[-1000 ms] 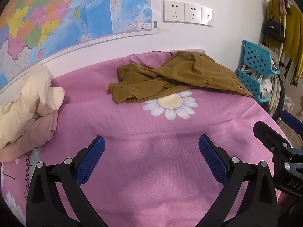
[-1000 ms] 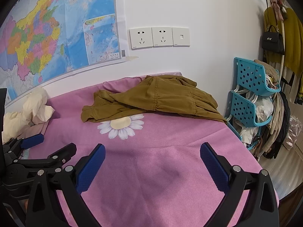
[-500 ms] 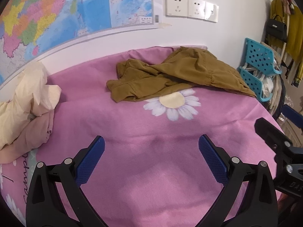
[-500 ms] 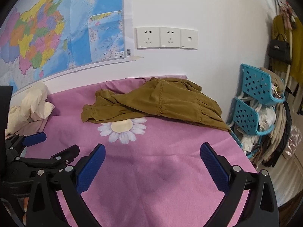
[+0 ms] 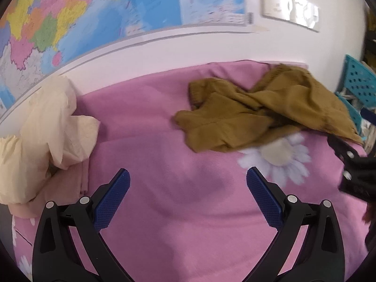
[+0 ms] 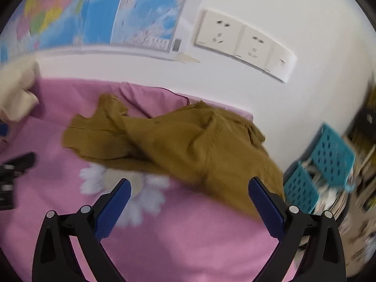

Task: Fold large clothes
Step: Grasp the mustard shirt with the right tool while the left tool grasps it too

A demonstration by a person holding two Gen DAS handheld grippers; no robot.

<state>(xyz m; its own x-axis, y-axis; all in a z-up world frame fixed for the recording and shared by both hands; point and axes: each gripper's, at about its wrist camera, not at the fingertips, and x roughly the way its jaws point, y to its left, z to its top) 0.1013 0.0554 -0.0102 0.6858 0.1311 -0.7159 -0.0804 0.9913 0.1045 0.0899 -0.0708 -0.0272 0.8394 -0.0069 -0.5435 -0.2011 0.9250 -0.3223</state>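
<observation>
A: Right, your left tongs (image 5: 187, 197): where do they stand?

B: Spread wide, nothing between the blue pads (image 5: 112, 201). You're holding them over bare pink bedspread (image 5: 188, 223), well short of the brown garment (image 5: 258, 115).

A: Right tongs (image 6: 188, 209)?

B: Also spread, empty. You've got them low, just short of the garment's (image 6: 183, 145) near hem. In that view the right pad (image 6: 265, 211) overlaps the hem's edge, but I can't tell whether it touches. The view is motion-blurred.

A: How does the garment lie?

B: Crumpled, unfolded, at the far right part of the bed by the wall. Its long axis runs across the bed, left to right and slightly towards you on the right. A bunched, narrower end points left; the broad gathered end spreads right to the bed edge. It partly covers the daisy print (image 5: 277, 157) on the spread.

A: Anything else on the bed?

B: A cream heap of cloth (image 5: 44, 136) at far left against the wall, well apart from the brown piece.

A: Room?

B: White wall with a coloured map (image 5: 94, 16) and a row of wall sockets (image 6: 244, 44). A teal perforated rack (image 6: 324, 164) stands just beside the bed on the right. The right tongs' black frame also shows at the right edge of your left view, blurred.
</observation>
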